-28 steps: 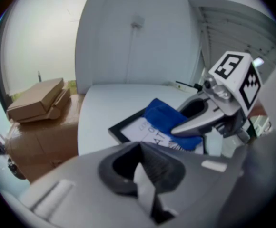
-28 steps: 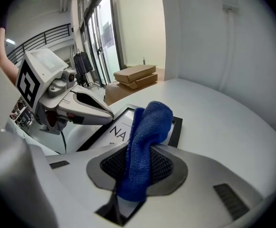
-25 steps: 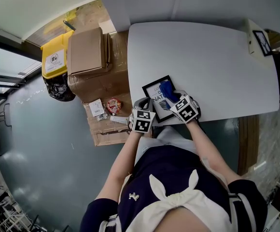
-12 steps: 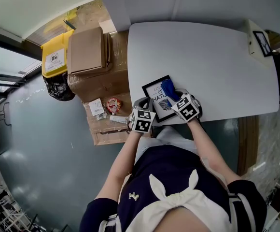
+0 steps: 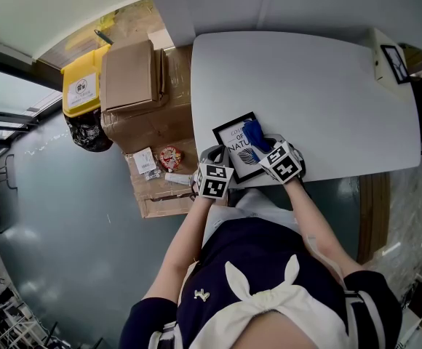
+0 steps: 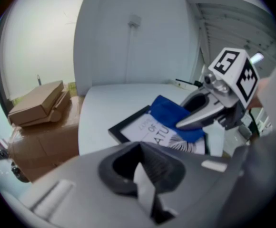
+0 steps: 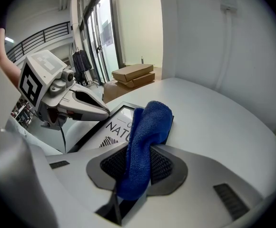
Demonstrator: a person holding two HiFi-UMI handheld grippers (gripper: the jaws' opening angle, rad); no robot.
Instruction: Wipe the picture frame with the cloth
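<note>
A black picture frame (image 5: 234, 148) with a white print lies near the front edge of the white table (image 5: 305, 86). My right gripper (image 5: 264, 146) is shut on a blue cloth (image 5: 252, 134), which rests on the frame's far right part. The right gripper view shows the cloth (image 7: 145, 137) pinched between the jaws and draped over the frame (image 7: 114, 125). My left gripper (image 5: 216, 163) is shut at the frame's near left corner, its tip (image 7: 107, 112) against the frame's edge. From the left gripper view, the frame (image 6: 142, 127), the cloth (image 6: 169, 113) and the right gripper (image 6: 180, 124) lie ahead.
Cardboard boxes (image 5: 131, 75) and a yellow bin (image 5: 82, 86) stand on the floor left of the table. Small packets (image 5: 169, 158) lie on a lower box beside my left gripper. A white device (image 5: 389, 60) sits at the table's far right corner.
My right gripper and the blue cloth have shifted slightly across the frame. The left gripper and the frame stay where they were.
</note>
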